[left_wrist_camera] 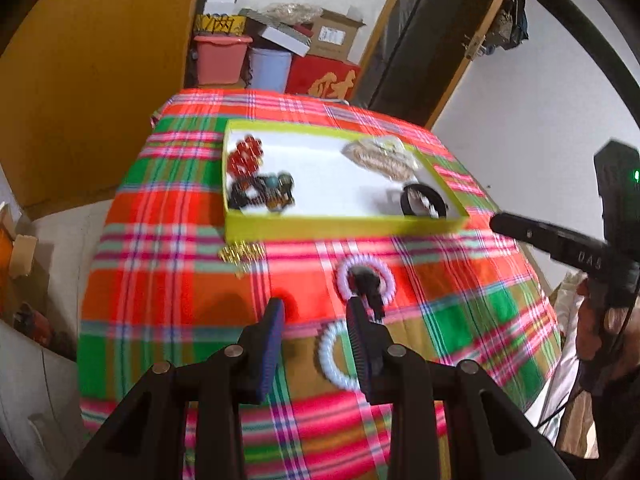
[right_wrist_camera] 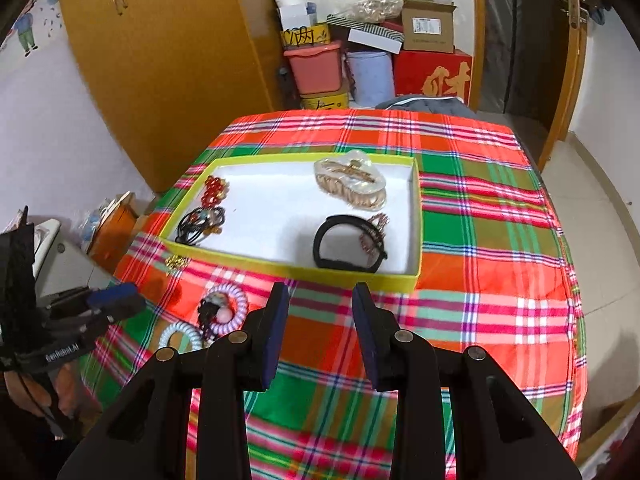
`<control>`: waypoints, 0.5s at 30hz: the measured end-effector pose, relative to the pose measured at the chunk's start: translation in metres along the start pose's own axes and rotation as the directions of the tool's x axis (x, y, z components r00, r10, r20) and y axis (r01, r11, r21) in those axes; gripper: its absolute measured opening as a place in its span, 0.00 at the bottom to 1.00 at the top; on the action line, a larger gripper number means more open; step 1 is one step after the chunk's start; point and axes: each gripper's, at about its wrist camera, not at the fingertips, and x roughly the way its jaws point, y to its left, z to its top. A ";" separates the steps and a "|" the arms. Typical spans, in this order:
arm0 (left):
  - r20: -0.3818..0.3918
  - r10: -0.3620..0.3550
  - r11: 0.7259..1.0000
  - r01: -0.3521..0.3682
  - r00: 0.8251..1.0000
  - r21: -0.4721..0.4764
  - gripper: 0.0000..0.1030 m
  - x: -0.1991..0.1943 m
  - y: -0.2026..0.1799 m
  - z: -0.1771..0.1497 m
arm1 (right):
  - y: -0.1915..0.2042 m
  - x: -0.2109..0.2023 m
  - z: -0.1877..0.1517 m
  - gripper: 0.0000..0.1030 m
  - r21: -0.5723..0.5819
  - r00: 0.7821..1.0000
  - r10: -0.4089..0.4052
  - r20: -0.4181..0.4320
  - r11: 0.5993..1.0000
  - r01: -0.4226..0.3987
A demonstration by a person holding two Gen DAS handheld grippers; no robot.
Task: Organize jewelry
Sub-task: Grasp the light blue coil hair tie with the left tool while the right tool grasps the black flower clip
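A yellow-green box [left_wrist_camera: 344, 225] [right_wrist_camera: 296, 270] with a white floor sits on the plaid table. It holds red beads [left_wrist_camera: 245, 155] [right_wrist_camera: 214, 191], dark hair ties [left_wrist_camera: 264, 188] [right_wrist_camera: 200, 222], a pearly claw clip [left_wrist_camera: 380, 156] [right_wrist_camera: 352, 184] and a black bangle [left_wrist_camera: 424, 200] [right_wrist_camera: 348, 246]. In front of the box lie a purple spiral hair tie [left_wrist_camera: 364, 276] [right_wrist_camera: 224, 306] with a dark clip on it, a pale blue spiral tie [left_wrist_camera: 336, 360] [right_wrist_camera: 180, 336] and a gold piece [left_wrist_camera: 240, 254] [right_wrist_camera: 176, 262]. My left gripper [left_wrist_camera: 316, 312] is open above the spiral ties. My right gripper [right_wrist_camera: 320, 296] is open, empty, before the box.
The plaid cloth [right_wrist_camera: 480, 280] covers the table and drops off at every edge. Behind it stand a pink bin [right_wrist_camera: 316, 66], a blue bucket [right_wrist_camera: 370, 76], a red box [right_wrist_camera: 432, 74] and cartons. A wooden wardrobe [right_wrist_camera: 160, 60] is at left, a door [right_wrist_camera: 532, 40] at right.
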 end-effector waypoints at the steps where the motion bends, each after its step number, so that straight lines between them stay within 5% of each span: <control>1: -0.008 0.001 1.000 -0.001 1.000 0.005 0.31 0.002 -0.001 -0.003 | 0.002 0.000 -0.001 0.33 -0.002 1.000 0.002 -0.002 1.000 -0.002; 13: -0.069 0.015 1.000 -0.013 0.997 0.027 0.30 0.025 -0.008 -0.028 | 0.021 0.006 -0.013 0.33 -0.025 0.999 0.034 -0.032 0.999 -0.035; 15: -0.067 0.042 0.998 -0.039 0.997 0.049 0.24 0.026 -0.011 -0.029 | 0.022 0.007 -0.013 0.33 -0.025 0.999 0.035 -0.036 0.999 -0.036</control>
